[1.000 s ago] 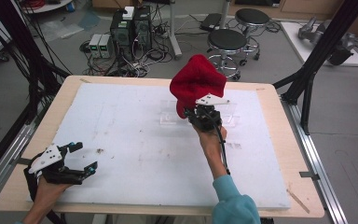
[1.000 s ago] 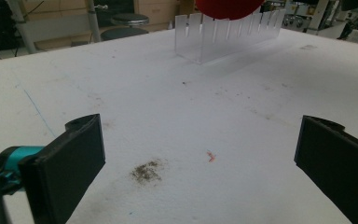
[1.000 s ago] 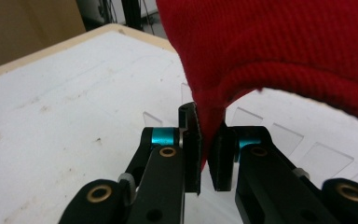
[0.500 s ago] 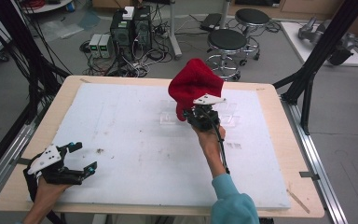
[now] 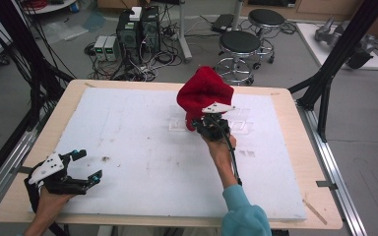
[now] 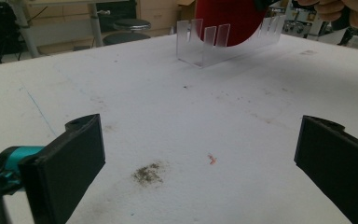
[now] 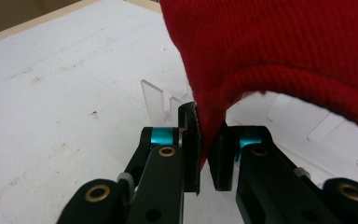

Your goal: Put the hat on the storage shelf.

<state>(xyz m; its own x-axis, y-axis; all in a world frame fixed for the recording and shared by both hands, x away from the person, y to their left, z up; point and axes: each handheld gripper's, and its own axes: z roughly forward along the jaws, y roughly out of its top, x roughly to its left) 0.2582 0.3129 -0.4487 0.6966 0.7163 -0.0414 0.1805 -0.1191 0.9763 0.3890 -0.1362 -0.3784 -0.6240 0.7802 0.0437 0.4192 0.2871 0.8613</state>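
Right gripper view: right hand-held gripper (image 7: 206,156) clamped on red cloth (image 7: 279,51).
Left hand-held gripper (image 5: 81,167): jaws apart.
Advice: lower your cloth squarely onto clear rack (image 5: 241,127).

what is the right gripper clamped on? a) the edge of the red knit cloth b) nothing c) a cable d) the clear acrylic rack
a: in the right gripper view the right gripper pinches the edge of the red knit cloth, held up over the clear acrylic rack.

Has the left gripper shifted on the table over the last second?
No. In the high view the left gripper sits at the same spot by the table's near-left corner, jaws open.
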